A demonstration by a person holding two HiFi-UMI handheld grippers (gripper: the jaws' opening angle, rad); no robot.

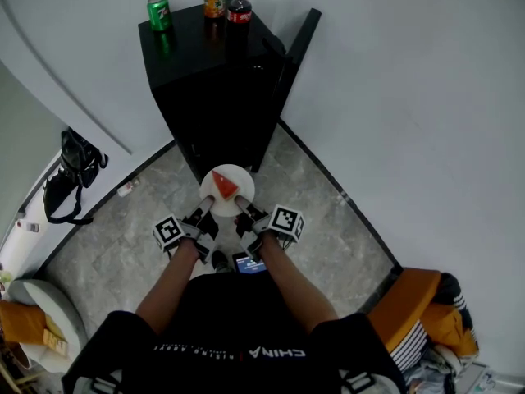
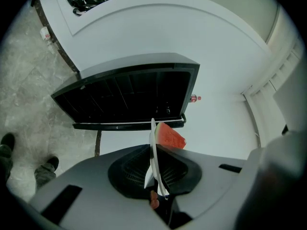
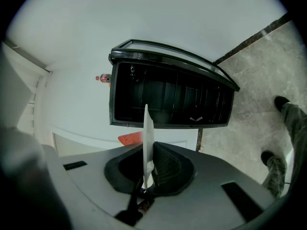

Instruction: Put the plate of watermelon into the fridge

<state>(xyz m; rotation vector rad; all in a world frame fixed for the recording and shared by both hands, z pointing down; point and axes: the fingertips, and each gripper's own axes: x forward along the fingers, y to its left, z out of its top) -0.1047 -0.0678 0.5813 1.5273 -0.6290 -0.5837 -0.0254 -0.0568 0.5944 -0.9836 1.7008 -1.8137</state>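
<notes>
A white plate (image 1: 232, 177) carrying a red watermelon wedge (image 1: 223, 184) is held level in front of the small black fridge (image 1: 215, 80). My left gripper (image 1: 209, 206) is shut on the plate's near left rim and my right gripper (image 1: 243, 206) is shut on its near right rim. In the left gripper view the plate (image 2: 154, 150) shows edge-on between the jaws with the watermelon (image 2: 170, 136) beside it. The right gripper view shows the plate (image 3: 148, 143) edge-on and a sliver of watermelon (image 3: 130, 138). The fridge (image 3: 168, 97) stands open, its dark inside facing me, its door (image 1: 298, 43) swung right.
A green can (image 1: 158, 11), an orange can (image 1: 214, 0) and a cola bottle (image 1: 239, 8) stand on the fridge top. White walls meet behind it. A black bag (image 1: 70, 175) lies on the floor at left; orange cloth and clutter (image 1: 422, 314) sit at right. My feet (image 1: 238, 261) are on grey marble floor.
</notes>
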